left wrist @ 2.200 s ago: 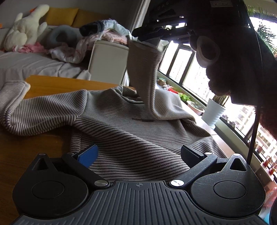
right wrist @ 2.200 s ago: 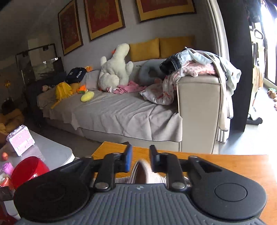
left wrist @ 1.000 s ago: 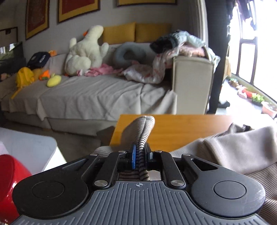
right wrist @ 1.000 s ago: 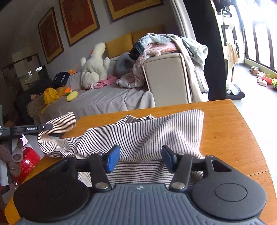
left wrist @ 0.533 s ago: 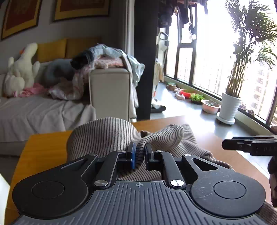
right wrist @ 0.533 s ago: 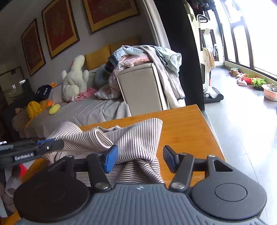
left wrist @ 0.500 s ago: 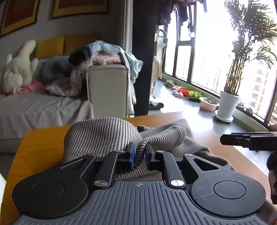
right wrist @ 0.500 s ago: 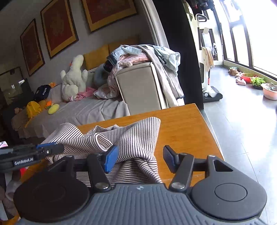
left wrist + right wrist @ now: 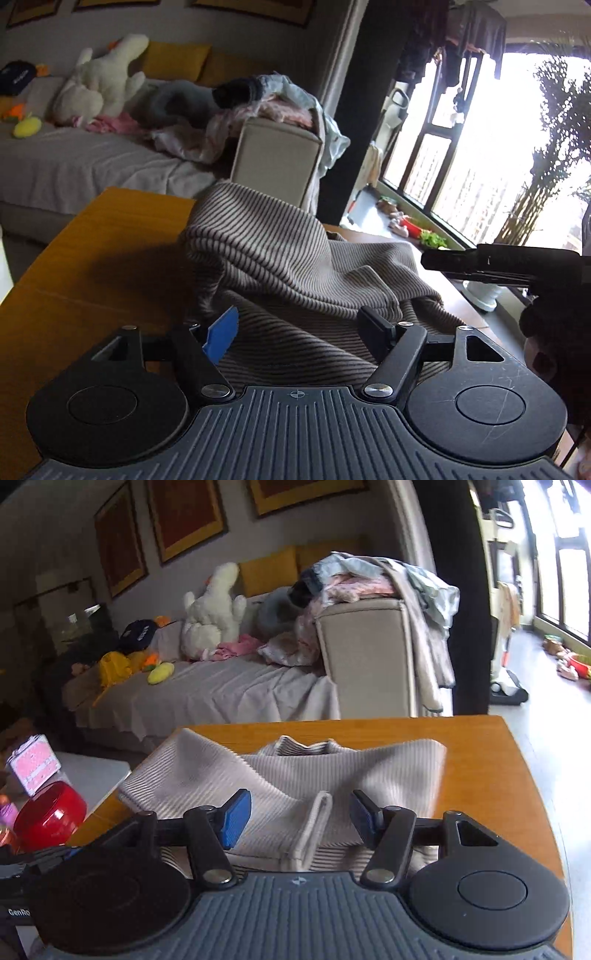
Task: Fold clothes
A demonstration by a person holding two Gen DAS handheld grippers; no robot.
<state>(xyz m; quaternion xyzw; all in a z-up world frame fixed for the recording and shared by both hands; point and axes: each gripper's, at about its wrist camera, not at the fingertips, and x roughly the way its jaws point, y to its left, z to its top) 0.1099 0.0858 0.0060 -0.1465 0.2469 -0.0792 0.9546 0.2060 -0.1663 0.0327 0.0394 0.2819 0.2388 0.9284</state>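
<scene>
A beige striped sweater (image 9: 291, 266) lies on the wooden table (image 9: 96, 258) with both sleeves folded in over the body. My left gripper (image 9: 301, 328) is open and empty just above the sweater's near part. My right gripper (image 9: 301, 816) is open and empty over the sweater (image 9: 280, 775); a sleeve cuff (image 9: 314, 823) lies between its fingers, not pinched. The right gripper also shows in the left wrist view (image 9: 480, 264) at the right, above the table edge.
A sofa (image 9: 221, 690) with a plush duck (image 9: 216, 609) and a heap of clothes (image 9: 369, 579) stands beyond the table. A red bowl (image 9: 48, 819) and a pink box (image 9: 33, 764) sit on a low white table at the left. Windows and plants are at the right.
My left gripper was shut on the sleeve and carried it over the sweater body; now it has opened and the sleeve lies folded across. The right gripper stayed open, shifting slightly.
</scene>
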